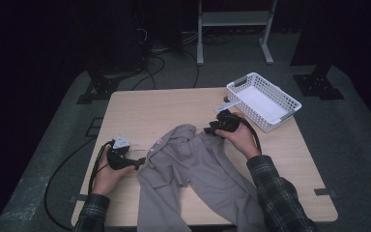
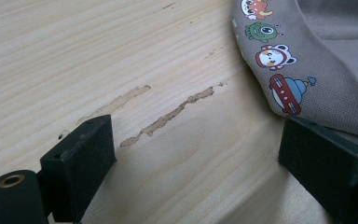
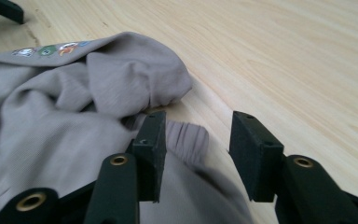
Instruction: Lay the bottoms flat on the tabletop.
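Wooden table [image 1: 140, 108], dark room. Left gripper [image 2: 193, 158] jaws gaping over bare wood; right gripper [image 3: 196, 154] jaws apart, trousers [image 3: 65, 121] waistband between them; left gripper view reveals cartoon print.

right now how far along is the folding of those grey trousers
Early on. The grey trousers lie spread and rumpled on the table, no neat fold yet. The left gripper sits open on bare wood beside the printed edge. The right gripper is open around the waistband. The white basket stands empty.
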Motion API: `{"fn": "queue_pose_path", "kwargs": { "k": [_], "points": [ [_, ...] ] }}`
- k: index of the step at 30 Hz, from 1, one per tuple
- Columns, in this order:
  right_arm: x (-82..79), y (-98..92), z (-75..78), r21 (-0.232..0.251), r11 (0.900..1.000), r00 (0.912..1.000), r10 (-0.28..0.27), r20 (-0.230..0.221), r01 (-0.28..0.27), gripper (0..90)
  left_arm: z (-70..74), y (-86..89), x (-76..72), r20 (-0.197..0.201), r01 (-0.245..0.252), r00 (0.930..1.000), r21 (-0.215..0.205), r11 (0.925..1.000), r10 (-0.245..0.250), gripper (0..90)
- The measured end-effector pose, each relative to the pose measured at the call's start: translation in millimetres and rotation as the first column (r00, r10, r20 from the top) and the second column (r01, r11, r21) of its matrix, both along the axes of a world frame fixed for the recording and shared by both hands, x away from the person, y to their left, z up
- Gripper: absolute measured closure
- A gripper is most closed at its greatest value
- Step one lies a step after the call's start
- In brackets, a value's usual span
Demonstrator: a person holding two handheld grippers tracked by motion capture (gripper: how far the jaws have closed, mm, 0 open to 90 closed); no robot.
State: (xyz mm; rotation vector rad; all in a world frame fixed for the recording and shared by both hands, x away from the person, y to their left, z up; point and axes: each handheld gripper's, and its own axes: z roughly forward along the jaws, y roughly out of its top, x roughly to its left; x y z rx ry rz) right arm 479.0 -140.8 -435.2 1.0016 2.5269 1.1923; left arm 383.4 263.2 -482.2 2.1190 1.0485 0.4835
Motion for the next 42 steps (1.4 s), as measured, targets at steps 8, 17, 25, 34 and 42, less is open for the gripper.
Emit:
{"fn": "queue_pose_path", "kwargs": {
  "k": [8,17,25,34,42],
  "points": [
    [14.8,12.1,-21.4,-0.026,0.999,0.9977,0.026,-0.062,-0.027,54.4,0.0,-0.4,0.1,-0.001,0.000,1.0000,0.002,1.0000,0.000,8.3],
    [11.5,14.8,-27.7,-0.055,0.997,0.9952,0.047,-0.086,-0.052,82.0,0.0,-0.5,0.0,-0.001,0.000,1.0000,0.002,1.0000,0.000,8.3],
    [9.5,-2.8,-1.8,-0.048,0.999,0.9999,-0.010,-0.007,0.010,82.9,-0.1,-0.8,-0.1,-0.001,-0.003,1.0000,0.001,1.0000,0.003,8.3],
    [25.3,-31.8,16.4,-0.104,0.986,0.9907,-0.125,0.052,0.130,82.6,-0.1,-0.9,-0.2,-0.001,-0.005,1.0000,0.001,1.0000,0.005,8.3],
    [40.9,-48.4,17.5,-0.132,0.964,0.9712,-0.223,0.084,0.233,80.5,-0.1,-1.0,-0.2,-0.001,-0.005,1.0000,0.001,1.0000,0.005,8.3]
  ]
}}
